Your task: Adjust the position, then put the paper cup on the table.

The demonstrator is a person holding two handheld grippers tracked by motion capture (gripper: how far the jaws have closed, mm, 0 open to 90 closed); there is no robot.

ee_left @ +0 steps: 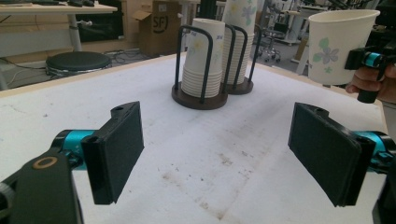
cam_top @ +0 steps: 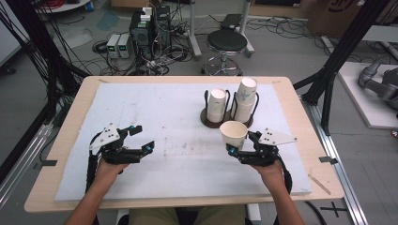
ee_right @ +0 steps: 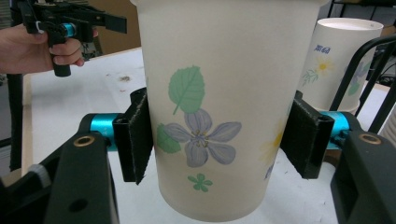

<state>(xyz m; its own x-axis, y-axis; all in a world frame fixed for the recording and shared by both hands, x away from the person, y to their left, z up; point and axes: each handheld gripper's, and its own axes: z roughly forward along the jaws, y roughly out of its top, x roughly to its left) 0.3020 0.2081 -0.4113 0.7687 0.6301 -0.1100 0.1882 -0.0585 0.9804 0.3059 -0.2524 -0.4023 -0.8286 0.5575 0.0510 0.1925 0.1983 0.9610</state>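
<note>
Left gripper (cam_top: 141, 139): fingers spread, nothing between them, low over the white surface (cam_top: 164, 122).
Cup holder (cam_top: 225, 115): two stacks of flowered paper cups, upright; blue print on one, too small to read.
Paper cup (cam_top: 233, 133): upright, mouth up, long axis vertical, in front of the holder, seemingly clear of the surface.
Right gripper (cam_top: 237, 147): fingers pinching the cup's sides.

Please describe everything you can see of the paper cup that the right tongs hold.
The cup is cream paper with printed flowers and a green leaf. It is upright, mouth up and looks empty, lifted off the table. The right tongs clamp its lower sides, pads pressing both walls. It hangs just before the cup holder.
</note>
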